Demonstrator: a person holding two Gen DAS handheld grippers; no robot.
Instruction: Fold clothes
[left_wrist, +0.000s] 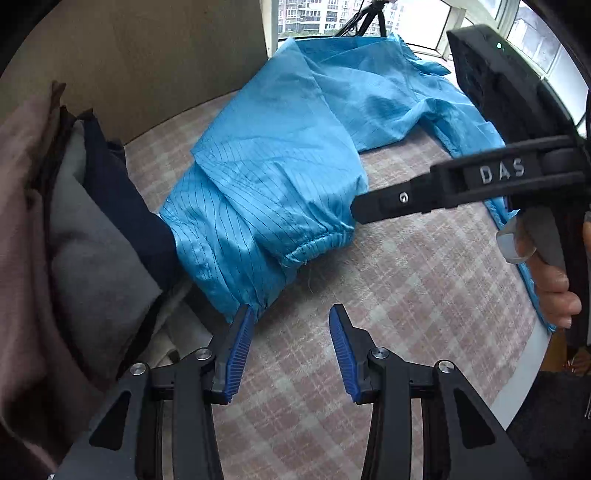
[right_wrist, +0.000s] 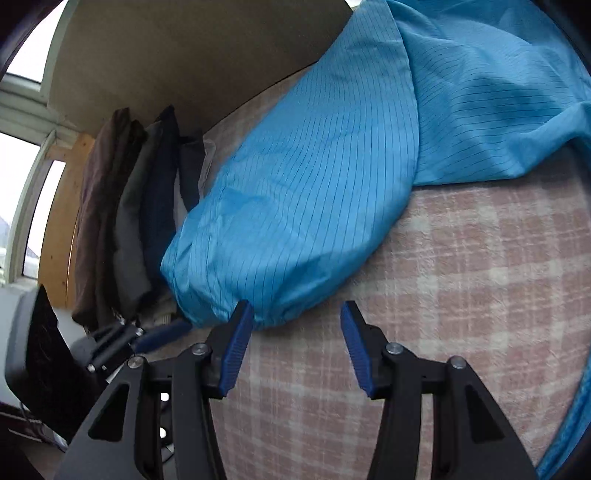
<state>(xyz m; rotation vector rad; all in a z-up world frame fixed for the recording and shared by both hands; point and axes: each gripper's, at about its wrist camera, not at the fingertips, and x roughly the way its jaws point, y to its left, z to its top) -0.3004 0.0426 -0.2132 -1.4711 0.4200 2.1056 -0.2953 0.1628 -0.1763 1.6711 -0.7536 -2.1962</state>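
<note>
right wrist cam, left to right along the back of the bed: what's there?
Window → stack of dark folded clothes → blue sleeve with elastic cuff → rest of the blue garment. All lie on the pink checked cover; the right gripper is open in front of the cuff.

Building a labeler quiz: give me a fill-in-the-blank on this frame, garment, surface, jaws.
1. The blue garment carries thin dark ____ across its fabric.
2. It lies on a pink and white ____ cover.
3. The jaws of both the left gripper and the right gripper stand ____.
4. The folded dark clothes are stacked against the ____.

Missing: stripes; checked; open; wall
</note>
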